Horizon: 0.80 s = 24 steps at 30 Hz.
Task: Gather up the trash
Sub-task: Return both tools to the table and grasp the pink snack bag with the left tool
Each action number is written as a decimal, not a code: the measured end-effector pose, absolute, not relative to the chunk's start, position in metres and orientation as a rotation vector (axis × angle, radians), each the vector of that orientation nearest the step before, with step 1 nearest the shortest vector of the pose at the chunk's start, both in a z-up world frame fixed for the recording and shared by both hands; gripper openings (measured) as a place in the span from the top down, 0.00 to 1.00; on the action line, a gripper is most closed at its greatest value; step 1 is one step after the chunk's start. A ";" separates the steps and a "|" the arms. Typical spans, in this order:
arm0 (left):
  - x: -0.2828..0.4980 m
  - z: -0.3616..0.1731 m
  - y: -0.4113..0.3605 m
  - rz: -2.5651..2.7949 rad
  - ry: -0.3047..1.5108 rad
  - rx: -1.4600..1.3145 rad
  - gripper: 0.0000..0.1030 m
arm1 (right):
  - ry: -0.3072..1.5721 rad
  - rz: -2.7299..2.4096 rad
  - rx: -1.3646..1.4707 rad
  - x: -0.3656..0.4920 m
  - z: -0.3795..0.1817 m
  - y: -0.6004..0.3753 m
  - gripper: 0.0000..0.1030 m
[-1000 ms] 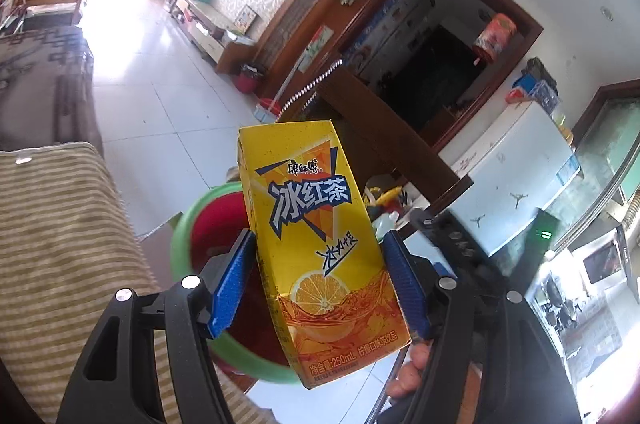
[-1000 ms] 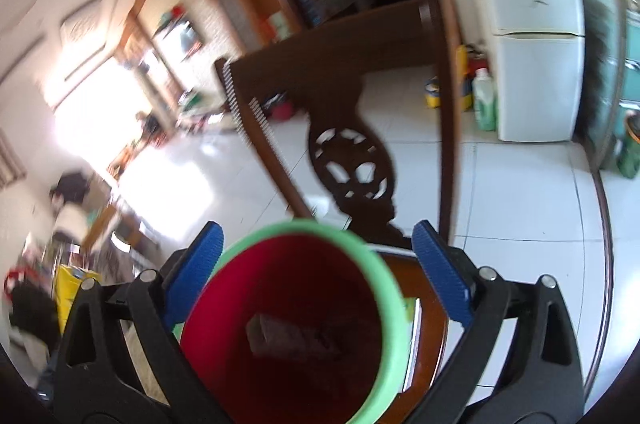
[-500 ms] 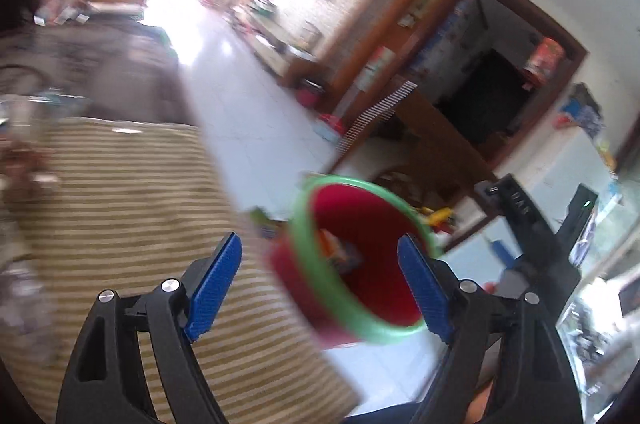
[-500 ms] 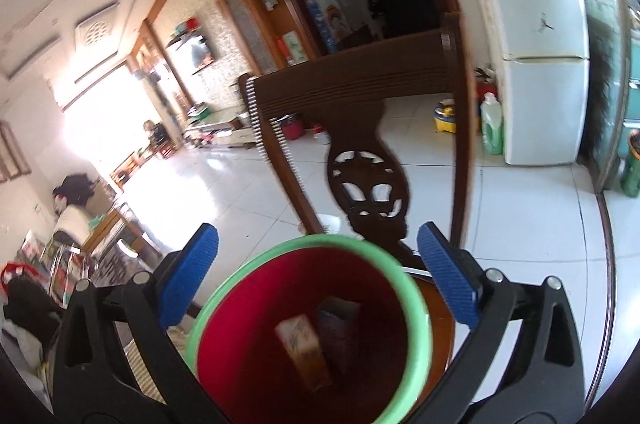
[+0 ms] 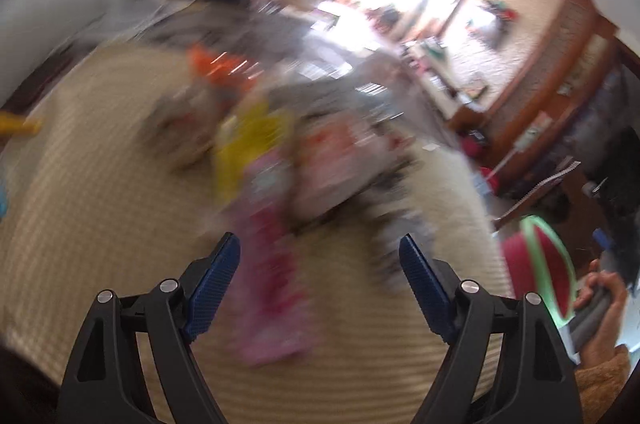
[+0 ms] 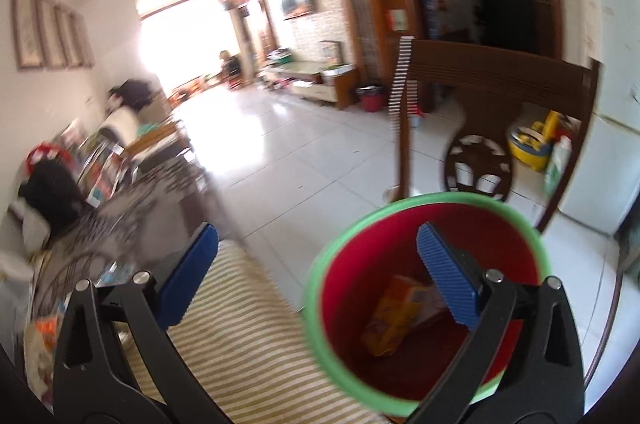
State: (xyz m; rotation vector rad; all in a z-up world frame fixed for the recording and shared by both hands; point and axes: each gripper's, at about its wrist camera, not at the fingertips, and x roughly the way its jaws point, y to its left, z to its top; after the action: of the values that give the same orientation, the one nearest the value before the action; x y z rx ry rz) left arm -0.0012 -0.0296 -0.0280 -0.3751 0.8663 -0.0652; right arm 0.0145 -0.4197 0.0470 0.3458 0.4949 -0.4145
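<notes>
Bin [image 6: 516,224]: yellow drink carton [image 6: 394,318] inside; wrappers [image 5: 268,244] left on striped cloth [image 5: 100,224]; left gripper [image 5: 320,284], right gripper [image 6: 316,276] both spread, empty.

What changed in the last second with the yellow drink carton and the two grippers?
The left gripper let go of the yellow carton, which now lies in the red bin. Empty and open, that gripper swung away from the bin toward the blurred wrappers on the striped cloth. The right gripper stayed open by the bin, turning toward the cloth.
</notes>
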 end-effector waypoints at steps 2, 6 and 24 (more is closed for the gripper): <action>-0.003 -0.045 -0.017 -0.038 0.912 -0.393 0.25 | 0.529 -0.361 0.322 0.024 0.045 -0.401 0.05; 0.003 -0.060 -0.015 -0.060 0.955 -0.410 0.25 | 0.590 -0.235 0.254 0.040 0.038 -0.359 0.05; 0.031 -0.086 -0.009 -0.080 0.981 -0.420 0.33 | 0.795 0.110 0.105 0.076 -0.009 -0.254 0.05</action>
State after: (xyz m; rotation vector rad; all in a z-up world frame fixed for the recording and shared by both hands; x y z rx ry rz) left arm 0.0305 -0.0095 -0.0860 -0.4205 0.9814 -0.0798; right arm 0.0764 -0.2545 -0.0093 0.1051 0.7950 0.1099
